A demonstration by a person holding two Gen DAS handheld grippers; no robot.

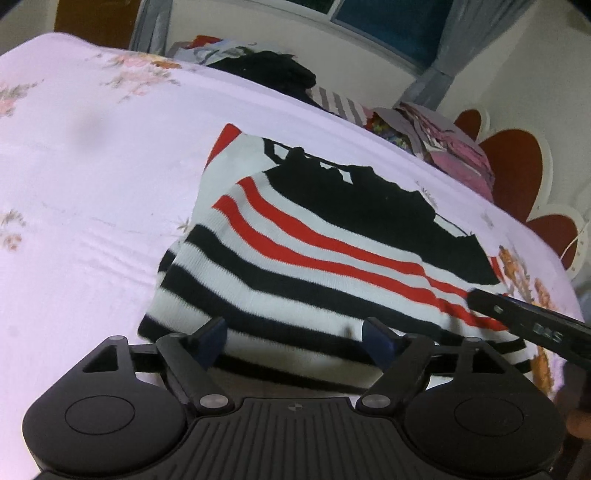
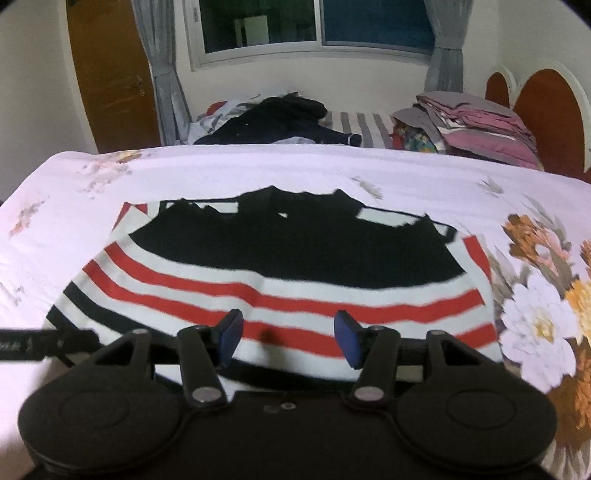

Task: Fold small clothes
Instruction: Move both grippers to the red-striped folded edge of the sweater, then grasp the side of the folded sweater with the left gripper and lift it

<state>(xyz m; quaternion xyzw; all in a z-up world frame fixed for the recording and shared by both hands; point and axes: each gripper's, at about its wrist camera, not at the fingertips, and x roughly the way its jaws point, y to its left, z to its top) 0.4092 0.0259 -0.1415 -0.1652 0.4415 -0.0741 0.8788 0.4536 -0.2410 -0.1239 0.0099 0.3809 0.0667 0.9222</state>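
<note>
Lying folded on the bed, the striped sweater runs its long axis crosswise, near hem just beyond both grippers; left gripper and right gripper hover with jaws apart, gripping nothing.

A bed with a pale floral sheet fills the room's middle. Behind it, a dark window sits between grey curtains on a cream wall. A brown wooden door, perhaps a wardrobe, stands left; a red scalloped headboard right.
</note>
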